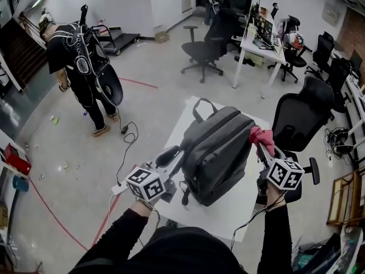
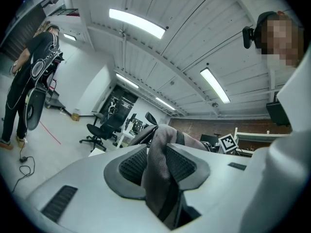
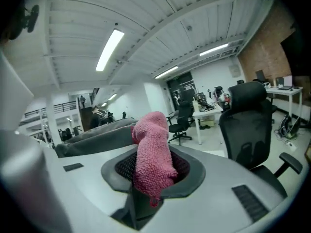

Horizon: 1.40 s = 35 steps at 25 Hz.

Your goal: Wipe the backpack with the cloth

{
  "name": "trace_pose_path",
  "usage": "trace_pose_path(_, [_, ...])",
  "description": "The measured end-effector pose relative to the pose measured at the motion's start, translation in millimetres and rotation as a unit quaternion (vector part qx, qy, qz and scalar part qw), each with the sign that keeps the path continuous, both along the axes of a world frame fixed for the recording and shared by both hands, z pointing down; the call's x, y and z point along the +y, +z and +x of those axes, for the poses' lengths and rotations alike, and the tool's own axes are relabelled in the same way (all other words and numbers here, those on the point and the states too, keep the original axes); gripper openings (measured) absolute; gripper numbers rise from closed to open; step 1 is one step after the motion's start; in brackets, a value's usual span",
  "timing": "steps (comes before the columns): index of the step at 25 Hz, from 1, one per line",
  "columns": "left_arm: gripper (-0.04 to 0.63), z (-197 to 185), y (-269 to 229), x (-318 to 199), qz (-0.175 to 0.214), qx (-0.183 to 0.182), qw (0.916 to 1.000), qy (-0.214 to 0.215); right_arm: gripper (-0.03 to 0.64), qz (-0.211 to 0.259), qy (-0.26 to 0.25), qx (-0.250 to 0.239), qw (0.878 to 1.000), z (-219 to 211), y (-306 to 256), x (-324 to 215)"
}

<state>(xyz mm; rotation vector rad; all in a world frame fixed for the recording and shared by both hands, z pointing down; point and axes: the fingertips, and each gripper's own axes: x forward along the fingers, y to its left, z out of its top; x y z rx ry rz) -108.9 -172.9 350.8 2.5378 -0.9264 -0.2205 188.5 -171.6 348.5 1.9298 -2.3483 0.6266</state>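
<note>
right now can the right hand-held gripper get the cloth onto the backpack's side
Probably yes: the right hand-held gripper, shut on the pink cloth, sits right beside the backpack with nothing between them; the left hand-held gripper holds its strap.

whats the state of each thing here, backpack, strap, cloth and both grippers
backpack: lying flat on the table
strap: pinched between the fingers of the left gripper
cloth: bunched, at the backpack's right edge, contact unclear
left gripper: shut on strap
right gripper: shut on cloth
</note>
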Motion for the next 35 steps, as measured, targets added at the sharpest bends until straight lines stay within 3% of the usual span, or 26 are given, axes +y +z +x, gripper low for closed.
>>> trace_pose_path(4, [0.135,1.9,-0.4,-0.3,-0.001,0.001,1.0,0.006,0.107,-0.005,0.019,0.054,0.998,17.0,-1.3,-7.7])
trace_pose_path(8, [0.134,3.6,-0.1,-2.7,-0.001,0.004,1.0,0.008,0.107,-0.027,-0.086,0.087,0.992,-28.6,6.1,-6.2])
trace_pose_path(12, [0.133,3.4,1.5,-3.6,0.002,0.001,1.0,0.003,0.107,-0.045,-0.197,0.11,0.973,-91.6,15.5,13.4])
trace_pose_path(17, [0.133,5.2,1.0,-2.6,0.003,0.002,1.0,-0.003,0.108,-0.057,-0.315,0.113,0.941,-167.9,23.2,52.2])
trace_pose_path(23, [0.133,0.6,8.9,-7.4,-0.002,0.012,0.9997,-0.019,0.107,-0.067,-0.372,0.094,0.921,-228.6,45.8,89.8])
trace_pose_path(30, [0.133,-0.3,15.3,-11.3,-0.008,0.018,0.9992,-0.034,0.107,-0.081,-0.442,0.084,0.889,-259.3,65.3,132.1])
trace_pose_path(32, [0.133,1.0,16.1,-11.7,-0.008,0.018,0.9991,-0.036,0.107,-0.085,-0.438,0.082,0.891,-253.7,70.9,128.8])
trace_pose_path(35, [0.133,1.9,16.2,-11.1,-0.007,0.017,0.9991,-0.037,0.107,-0.089,-0.406,0.065,0.907,-231.5,72.2,112.4])
